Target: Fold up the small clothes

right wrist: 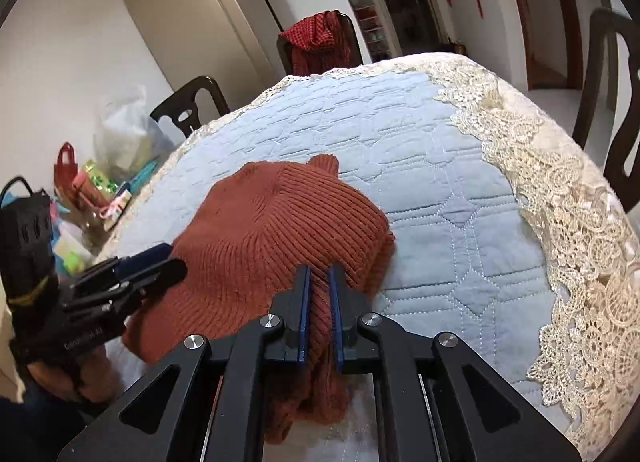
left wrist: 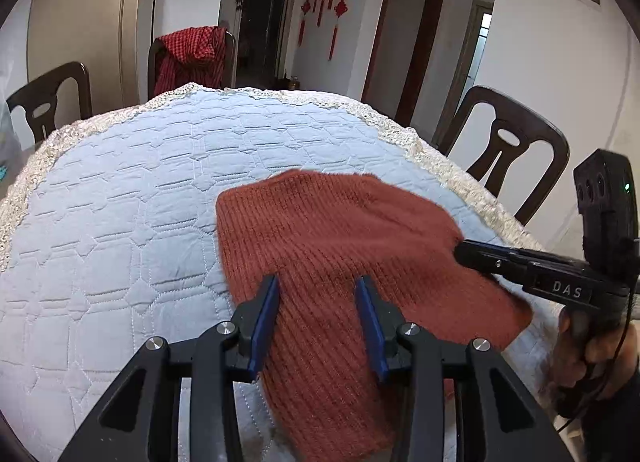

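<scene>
rust-red knit garment [right wrist: 280, 222] is bunched between the blue pads of the right gripper [right wrist: 319, 314], which pinches a fold of it. left gripper [left wrist: 318, 322] stands spread, knit passing between its pads untouched. garment lies on the blue quilted cover [left wrist: 120, 222] of the desk, lace edging [right wrist: 560, 222] beyond.

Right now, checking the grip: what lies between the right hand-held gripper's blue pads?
A bunched fold of the rust-brown ribbed knit garment lies between the right hand-held gripper pads, seen in the right wrist view.
</scene>
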The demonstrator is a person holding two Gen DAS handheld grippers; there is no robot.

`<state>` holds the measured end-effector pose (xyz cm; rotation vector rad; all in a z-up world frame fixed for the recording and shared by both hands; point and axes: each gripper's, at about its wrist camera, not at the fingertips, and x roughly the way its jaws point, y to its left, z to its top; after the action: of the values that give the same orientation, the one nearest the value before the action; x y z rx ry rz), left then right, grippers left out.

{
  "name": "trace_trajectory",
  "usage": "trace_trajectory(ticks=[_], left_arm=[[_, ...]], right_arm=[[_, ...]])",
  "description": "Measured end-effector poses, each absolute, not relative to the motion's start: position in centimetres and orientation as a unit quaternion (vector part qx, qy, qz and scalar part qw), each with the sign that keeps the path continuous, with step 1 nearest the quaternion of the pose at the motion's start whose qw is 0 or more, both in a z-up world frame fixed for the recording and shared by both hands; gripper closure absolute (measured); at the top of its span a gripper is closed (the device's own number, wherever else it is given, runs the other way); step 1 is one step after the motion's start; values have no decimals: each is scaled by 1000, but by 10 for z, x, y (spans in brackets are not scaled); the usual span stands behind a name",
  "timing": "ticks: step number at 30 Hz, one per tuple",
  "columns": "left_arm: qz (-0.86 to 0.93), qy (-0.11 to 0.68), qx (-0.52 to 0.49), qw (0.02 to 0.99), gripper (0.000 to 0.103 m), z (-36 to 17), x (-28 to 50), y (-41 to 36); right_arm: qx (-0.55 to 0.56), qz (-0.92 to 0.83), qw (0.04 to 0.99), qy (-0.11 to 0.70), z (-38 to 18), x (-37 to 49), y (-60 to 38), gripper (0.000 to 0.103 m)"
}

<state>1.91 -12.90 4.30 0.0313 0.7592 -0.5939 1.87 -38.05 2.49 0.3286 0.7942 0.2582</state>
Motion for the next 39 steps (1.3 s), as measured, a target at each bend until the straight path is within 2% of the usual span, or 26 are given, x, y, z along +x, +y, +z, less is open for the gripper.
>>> trace_trajectory(ticks=[5, 8, 11, 17, 19, 21, 22, 39], left_arm=[[-273, 362, 3, 891, 60, 50, 45, -131], [-265, 398, -2, 878, 60, 31, 60, -137], [-264, 393, -3, 881, 60, 26, 56, -137], [-251, 389, 3, 886, 60, 34, 50, -134], [-246, 384, 6, 890, 60, 39, 45, -132], [-239, 381, 7, 893, 59, 43, 41, -128], [-237, 380, 8, 894, 59, 44, 39, -127], [-230, 370, -13, 900, 51, 50, 17, -108]], right_arm=[[147, 114, 910, 370, 39, 31, -377, 93], [144, 101, 907, 383, 31, 49, -379, 93], [151, 92, 902, 394, 17, 55, -382, 93], [162, 100, 901, 389, 23, 45, -389, 92], [159, 101, 905, 382, 30, 39, -389, 86], [161, 110, 906, 375, 36, 33, -389, 70], [161, 114, 907, 373, 37, 31, -388, 68], [133, 127, 911, 369, 46, 5, -372, 68]])
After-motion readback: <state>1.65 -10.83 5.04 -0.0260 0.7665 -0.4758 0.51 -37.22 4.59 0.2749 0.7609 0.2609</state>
